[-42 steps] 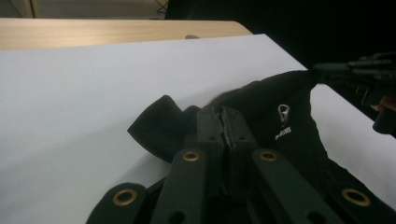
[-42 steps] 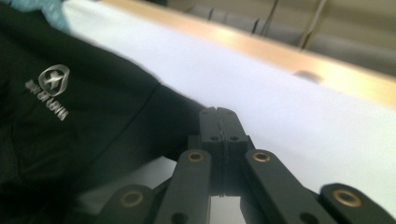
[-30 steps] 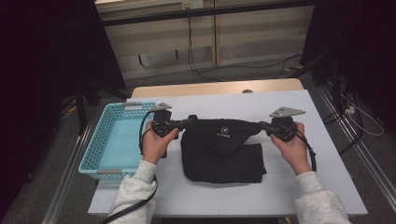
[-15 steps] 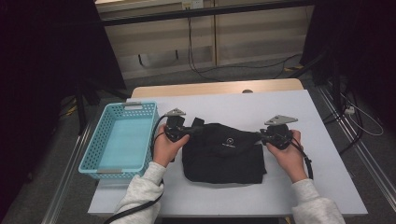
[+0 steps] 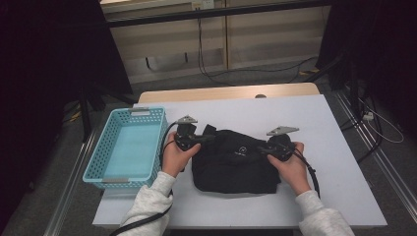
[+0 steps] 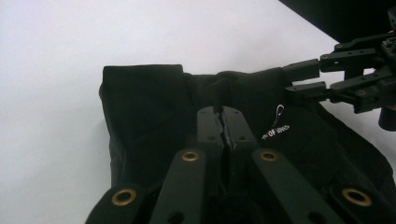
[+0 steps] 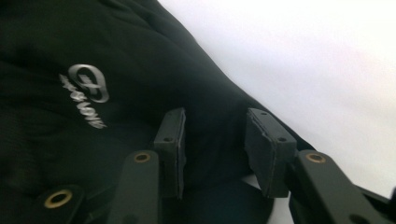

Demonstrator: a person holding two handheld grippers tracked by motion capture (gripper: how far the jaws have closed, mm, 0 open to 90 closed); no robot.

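Left gripper clamped on black garment, right gripper just opening, released, blue basket beside

Dim room: pale panelled wall, grey floor (cables trailing), white table.

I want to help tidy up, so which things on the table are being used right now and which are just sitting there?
In use:
- black garment, folded on the table
- left gripper, shut on the garment's edge
- right gripper, jaws just opening, cloth between them but not pinched

Just sitting there:
- blue basket, beside the garment at the table's left, nothing inside
- white table itself
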